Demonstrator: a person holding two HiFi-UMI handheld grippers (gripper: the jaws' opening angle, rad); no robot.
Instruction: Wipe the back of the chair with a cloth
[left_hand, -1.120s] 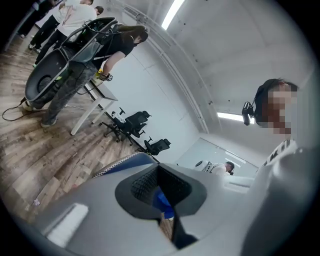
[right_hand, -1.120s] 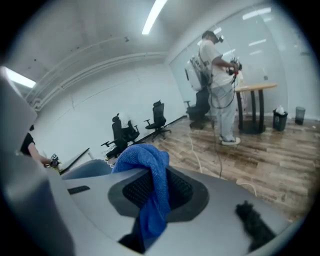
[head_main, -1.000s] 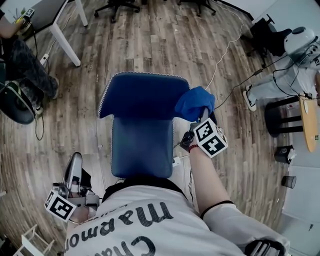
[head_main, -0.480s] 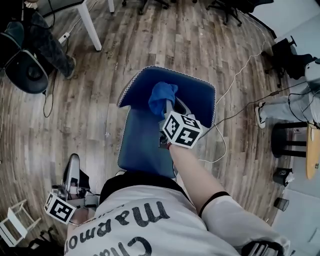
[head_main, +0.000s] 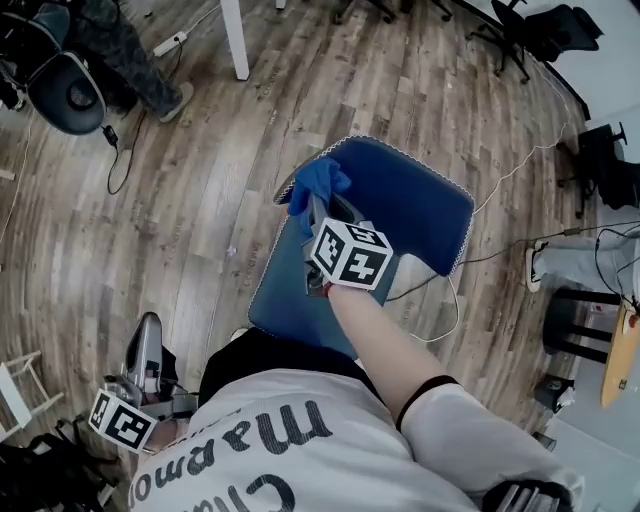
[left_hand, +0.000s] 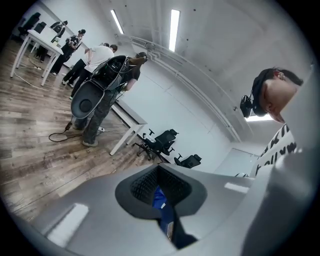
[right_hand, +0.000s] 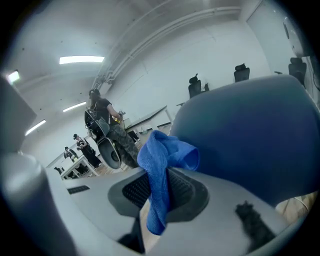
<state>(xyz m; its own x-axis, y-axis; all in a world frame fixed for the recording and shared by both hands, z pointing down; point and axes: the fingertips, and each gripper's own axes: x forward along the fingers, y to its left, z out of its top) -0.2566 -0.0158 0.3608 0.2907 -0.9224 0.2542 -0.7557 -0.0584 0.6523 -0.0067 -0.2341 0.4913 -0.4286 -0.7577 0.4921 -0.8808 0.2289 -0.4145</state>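
The right hand-held gripper (head_main: 313, 206), with its marker cube facing up, is clamped on a blue cloth (head_main: 318, 183). In the right gripper view the cloth (right_hand: 161, 167) is pinched between the two dark pads; its bunched end sticks out above them and a strip hangs down below. The cloth lies against the left end of the blue backrest (head_main: 410, 205) of the chair, at its upper edge, and the backrest (right_hand: 250, 130) fills the right half of the right gripper view, just beside the bunched cloth. The chair's seat (head_main: 285, 292) shows under the person's outstretched right forearm. The left hand-held gripper (head_main: 148, 330) hangs low at the person's left side, well apart from the chair. In the left gripper view its jaws are drawn together to a thin slit with nothing gripped between them (left_hand: 160, 187). The chair stands on a wooden floor (head_main: 200, 200), and a thin cable (head_main: 500, 175) trails across the boards to its right. A white desk leg (head_main: 236, 40) stands at the top of the head view, and black office chairs (left_hand: 160, 142) stand against the far wall.
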